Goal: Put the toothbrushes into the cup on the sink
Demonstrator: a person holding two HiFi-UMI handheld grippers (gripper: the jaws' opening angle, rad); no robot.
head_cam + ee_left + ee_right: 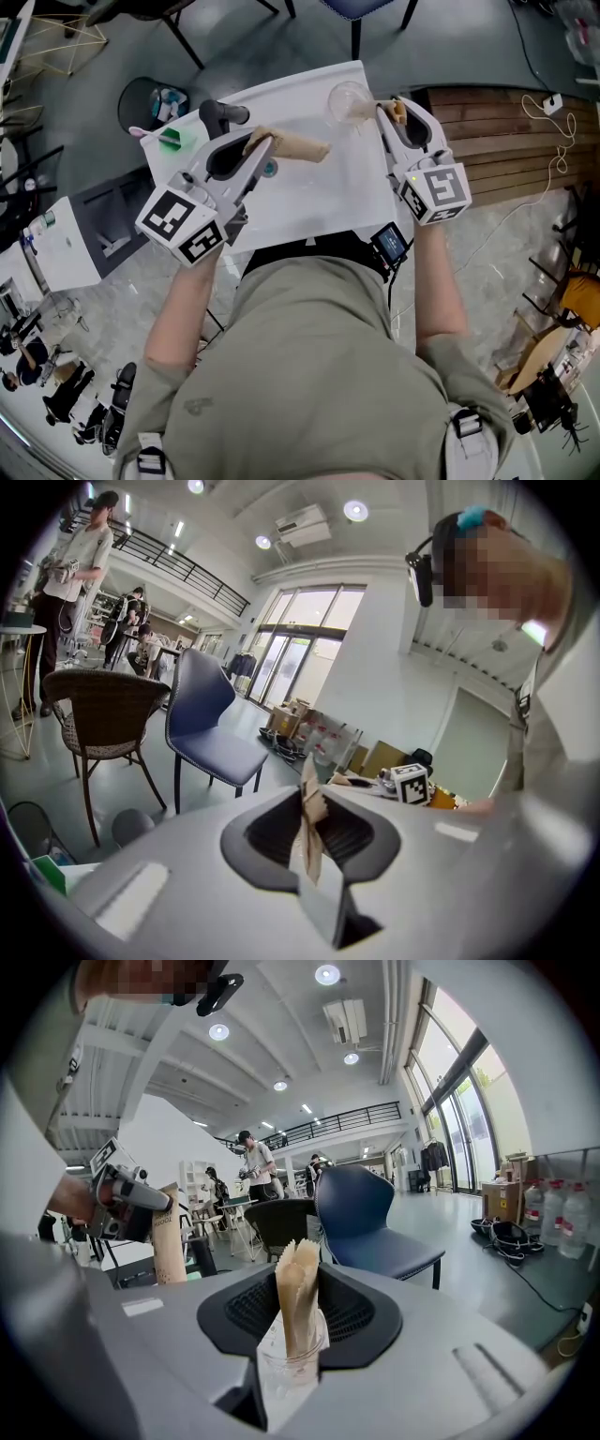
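Lift right gripper (pixel 386 111), fingers parted, straight off wrapped toothbrush (pixel 296 1288) seemingly settled in cup (pixel 286 1377); carry second toothbrush (pixel 302 147), clamped in left gripper (pixel 261 145), rightward.

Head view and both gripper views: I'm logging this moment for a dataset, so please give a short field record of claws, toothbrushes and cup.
left claw: shut on a paper-wrapped toothbrush
right claw: open, second wrapped toothbrush standing between its jaws
cup: clear, upright on the white sink, holding that second toothbrush
left to do: the left claw's toothbrush is not in the cup
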